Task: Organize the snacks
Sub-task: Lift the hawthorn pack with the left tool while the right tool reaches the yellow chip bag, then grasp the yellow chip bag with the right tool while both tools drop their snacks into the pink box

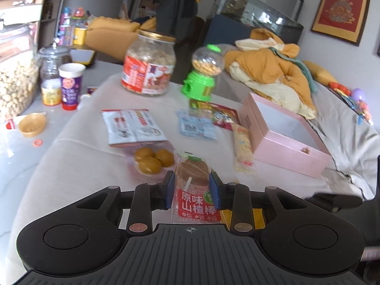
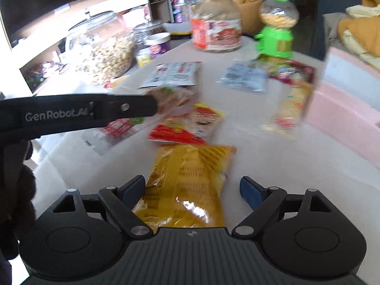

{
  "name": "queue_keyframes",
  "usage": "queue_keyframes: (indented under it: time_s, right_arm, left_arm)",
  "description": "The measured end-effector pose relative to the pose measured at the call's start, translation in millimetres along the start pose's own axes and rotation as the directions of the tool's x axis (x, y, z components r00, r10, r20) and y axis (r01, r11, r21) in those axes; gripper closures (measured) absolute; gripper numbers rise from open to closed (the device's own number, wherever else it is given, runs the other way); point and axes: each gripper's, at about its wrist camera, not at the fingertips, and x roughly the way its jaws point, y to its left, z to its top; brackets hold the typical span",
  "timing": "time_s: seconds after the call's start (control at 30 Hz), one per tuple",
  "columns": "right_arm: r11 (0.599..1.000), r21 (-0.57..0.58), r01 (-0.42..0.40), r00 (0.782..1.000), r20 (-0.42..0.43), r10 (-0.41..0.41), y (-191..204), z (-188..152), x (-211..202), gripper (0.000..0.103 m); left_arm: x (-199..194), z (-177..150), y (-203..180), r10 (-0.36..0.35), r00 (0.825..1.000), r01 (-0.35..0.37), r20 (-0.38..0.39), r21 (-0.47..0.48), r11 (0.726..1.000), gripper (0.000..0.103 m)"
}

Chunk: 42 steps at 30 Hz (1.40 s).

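My left gripper (image 1: pixel 192 191) holds the hawthorn stick (image 1: pixel 192 185), blue pads pinching the wrapper's two long edges just above its red label. It is off the cloth, near me, with the pink box (image 1: pixel 288 140) ahead to the right. I judge it light and fairly stiff: a thin brown leaf-shaped slab on a white stick, sealed in crinkly clear film. The film is slick, so the grip belongs where it is now, on the slab's edges, not on the loose film ends. Squeezing harder could snap the slab.

My right gripper (image 2: pixel 192 190) is spread wide over the yellow bag (image 2: pixel 187 185), which lies flat on the cloth and runs back between the pads; I cannot tell whether either pad touches it. It looks soft, puffy and glossy. I would pinch it across its middle, gently.
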Motion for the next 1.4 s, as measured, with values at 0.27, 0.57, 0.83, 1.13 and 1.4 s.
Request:
queue_keyframes:
  time_s: [0.27,0.57,0.83,1.13,1.4]
  right_arm:
    - [0.978,0.174,0.113,0.993,0.016,-0.117,-79,-18,-20,0.017]
    - [0.961,0.250,0.116,0.992,0.016,-0.123,-83,-6,-2,0.009]
    - [0.976,0.179,0.126,0.990,0.036,-0.134,-77,0,-9,0.032]
    - [0.981,0.156,0.118,0.992,0.020,-0.123,-93,-18,-45,0.037]
    - [0.963,0.249,0.100,0.994,0.018,-0.108,-138,-35,-77,0.038]
  left_arm:
    - [17,-13,-14,-0.041,0.997,0.041,-0.067,-0.010,0.999,0.067]
    - [14,-11,-30,-0.045,0.996,0.047,-0.076,0.026,0.999,0.067]
    - [16,-14,-32,-0.042,0.995,0.045,-0.094,0.030,0.999,0.067]
    - [7,-15,-55,-0.102,0.992,0.105,-0.072,0.050,0.993,0.067]
    - [12,-13,-98,-0.176,0.981,0.186,-0.083,0.134,0.973,0.067]
